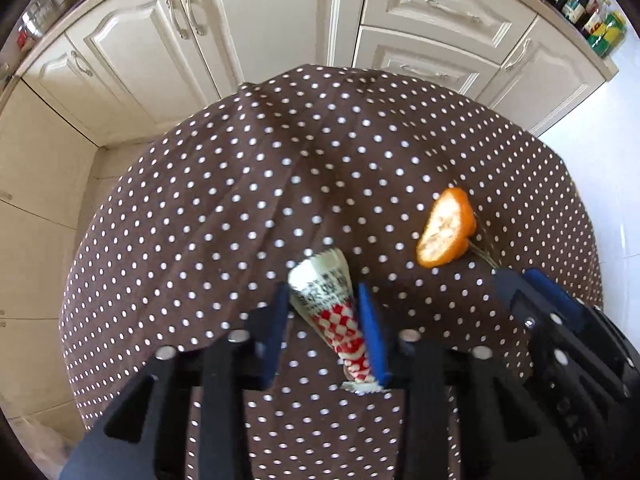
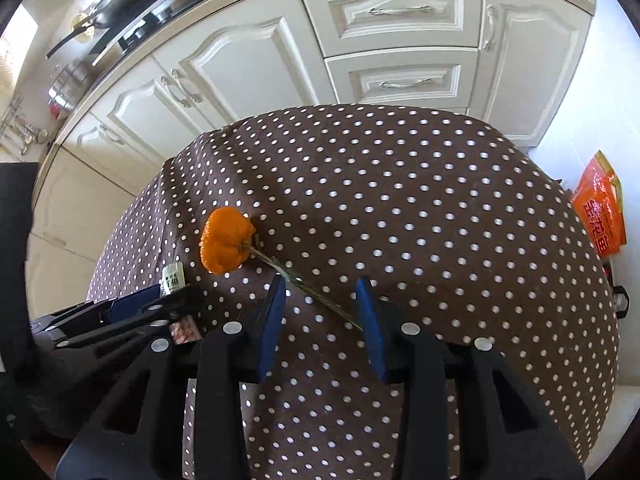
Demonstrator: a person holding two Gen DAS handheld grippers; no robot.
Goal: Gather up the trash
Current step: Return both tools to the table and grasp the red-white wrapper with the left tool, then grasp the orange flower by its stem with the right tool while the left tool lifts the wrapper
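Observation:
A flattened paper wrapper, white with red-white checks, lies on the brown polka-dot tablecloth between the blue fingers of my left gripper, which is open around it. An orange peel with a thin stem lies to its right. In the right wrist view the orange peel lies ahead left, and its green stem runs down between the fingers of my open right gripper. The left gripper and the wrapper's tip show at the left. The right gripper shows at the right of the left wrist view.
Cream kitchen cabinets stand behind the table. Bottles sit on the counter at the right. A pan is on the stove. An orange bag lies on the white floor at the right.

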